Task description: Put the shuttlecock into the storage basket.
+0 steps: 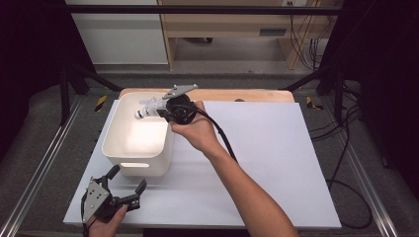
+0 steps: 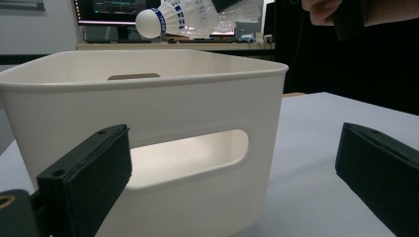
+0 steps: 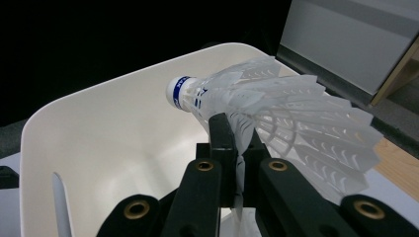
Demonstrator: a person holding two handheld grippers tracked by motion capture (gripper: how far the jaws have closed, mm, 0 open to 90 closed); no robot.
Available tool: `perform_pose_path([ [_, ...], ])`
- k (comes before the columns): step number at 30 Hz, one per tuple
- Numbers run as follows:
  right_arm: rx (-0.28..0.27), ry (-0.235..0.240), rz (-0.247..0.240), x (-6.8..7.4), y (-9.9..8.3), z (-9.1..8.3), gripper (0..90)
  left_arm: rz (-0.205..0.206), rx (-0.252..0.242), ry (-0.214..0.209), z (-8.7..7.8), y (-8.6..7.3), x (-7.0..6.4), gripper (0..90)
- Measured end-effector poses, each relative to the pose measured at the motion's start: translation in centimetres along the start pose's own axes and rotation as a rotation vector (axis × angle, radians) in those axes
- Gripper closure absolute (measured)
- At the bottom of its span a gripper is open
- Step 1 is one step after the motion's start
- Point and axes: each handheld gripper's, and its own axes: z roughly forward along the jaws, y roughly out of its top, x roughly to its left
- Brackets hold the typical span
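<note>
Right gripper (image 1: 159, 109), held up in the person's right hand (image 1: 195, 129), hangs over the far right corner of the white plastic bin (image 1: 129, 157). Its jaws are pinched tight on the feather skirt of a white shuttlecock (image 1: 146, 111), which juts out to the left over the open bin with its rounded cork tip leading. In the right gripper view the two black jaws press together on the thin plastic feathers (image 3: 286, 123), and the blue-banded cork (image 3: 179, 92) points toward the bin's pale inside (image 3: 99, 148). The shuttlecock is in the air, above the rim, touching nothing but the jaws.

Down at the near left edge of the white table sheet (image 1: 276, 163), the left gripper (image 1: 129, 187) sits in the person's left hand (image 1: 106, 224), jaws spread wide with nothing between them, just in front of the bin's near wall. From the left gripper view the bin's handle slot (image 2: 197, 153) lies straight ahead between the two spread jaws, and the shuttlecock (image 2: 183, 17) floats high above the far rim.
</note>
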Motion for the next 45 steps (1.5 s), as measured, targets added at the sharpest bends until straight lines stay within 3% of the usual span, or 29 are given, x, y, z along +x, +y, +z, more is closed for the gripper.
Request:
perform_pose_path([
  [20,0.004,0.039,0.01,0.4,-0.3,1.6,89.6,-0.001,-0.001,-0.002,0.0,0.0,0.0,0.3],
  [45,0.032,0.054,0.004,0.8,-0.9,3.3,89.6,-0.002,-0.003,0.001,0.0,0.1,0.0,0.4],
])
